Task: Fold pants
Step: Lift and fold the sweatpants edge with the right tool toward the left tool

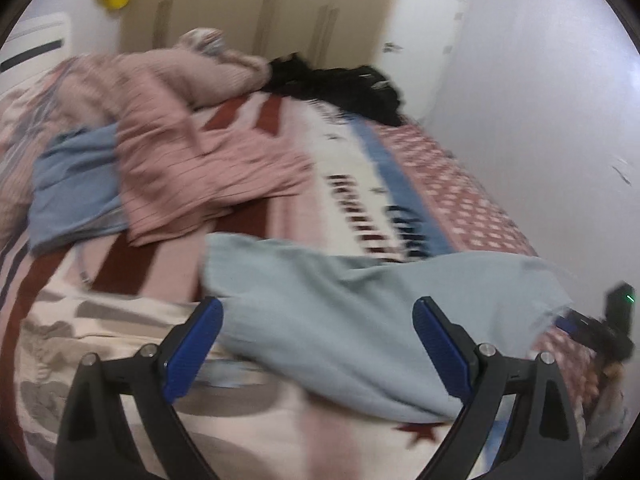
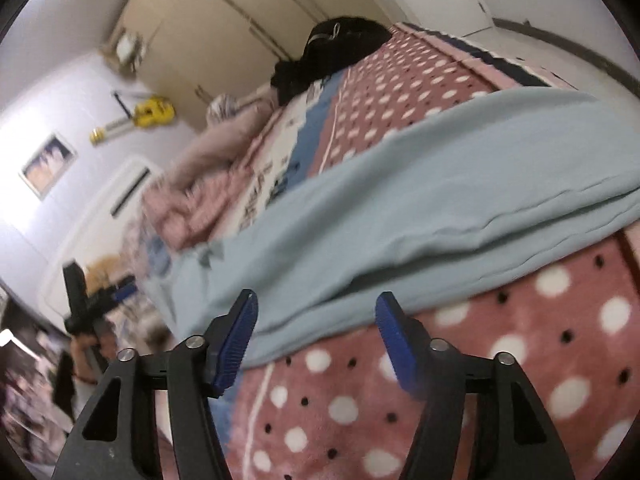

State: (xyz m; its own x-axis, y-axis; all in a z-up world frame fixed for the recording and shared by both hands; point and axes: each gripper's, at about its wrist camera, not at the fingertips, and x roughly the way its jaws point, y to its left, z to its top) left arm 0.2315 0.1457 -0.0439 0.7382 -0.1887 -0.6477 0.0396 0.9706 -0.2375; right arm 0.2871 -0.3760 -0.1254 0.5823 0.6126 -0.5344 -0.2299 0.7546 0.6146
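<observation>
Surface: bed with patterned blanket (stripes, polka dots) | Pants: pale blue, lying just ahead of both claws | Left claw: spread, empty | Right claw: spread, empty | Room: cream wardrobe beyond, white wall to the right.

Bright indoor light; blurred fisheye edges
</observation>
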